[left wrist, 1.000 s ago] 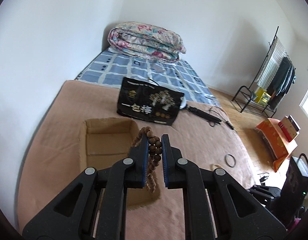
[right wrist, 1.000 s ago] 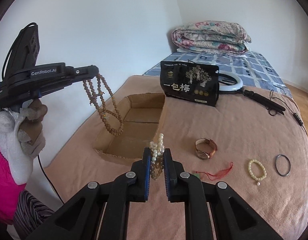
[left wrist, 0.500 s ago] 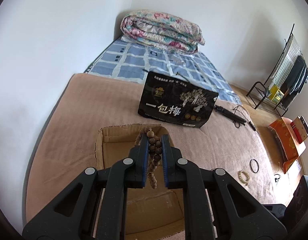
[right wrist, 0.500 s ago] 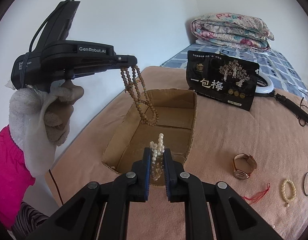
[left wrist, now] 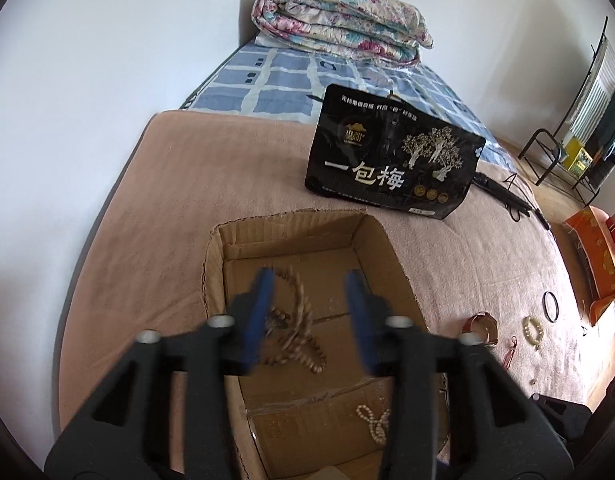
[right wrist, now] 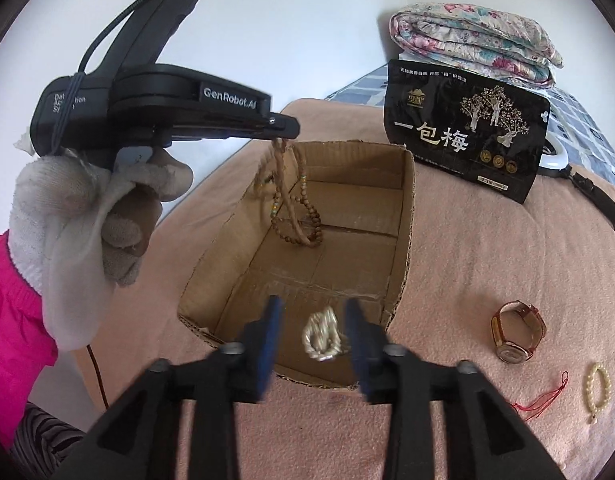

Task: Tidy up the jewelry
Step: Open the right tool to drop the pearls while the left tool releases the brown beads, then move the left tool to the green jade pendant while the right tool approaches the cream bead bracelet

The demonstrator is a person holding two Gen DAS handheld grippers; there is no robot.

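Blue-padded fingers of both the right gripper (right wrist: 312, 338) and left gripper (left wrist: 309, 316) stand wide apart, holding nothing. White pearls (right wrist: 322, 335) blur between the right fingers, over the cardboard box (right wrist: 405, 216); wooden beads (left wrist: 295, 330) blur below the left. Beyond, a watch (right wrist: 515, 330) lies on the pink blanket (right wrist: 487, 248).

White walls (left wrist: 107, 60) enclose a bed with a tan blanket (left wrist: 227, 168). A folded floral quilt (left wrist: 339, 24) lies at its head. A clothes rack (left wrist: 587, 112) stands on the wooden floor.
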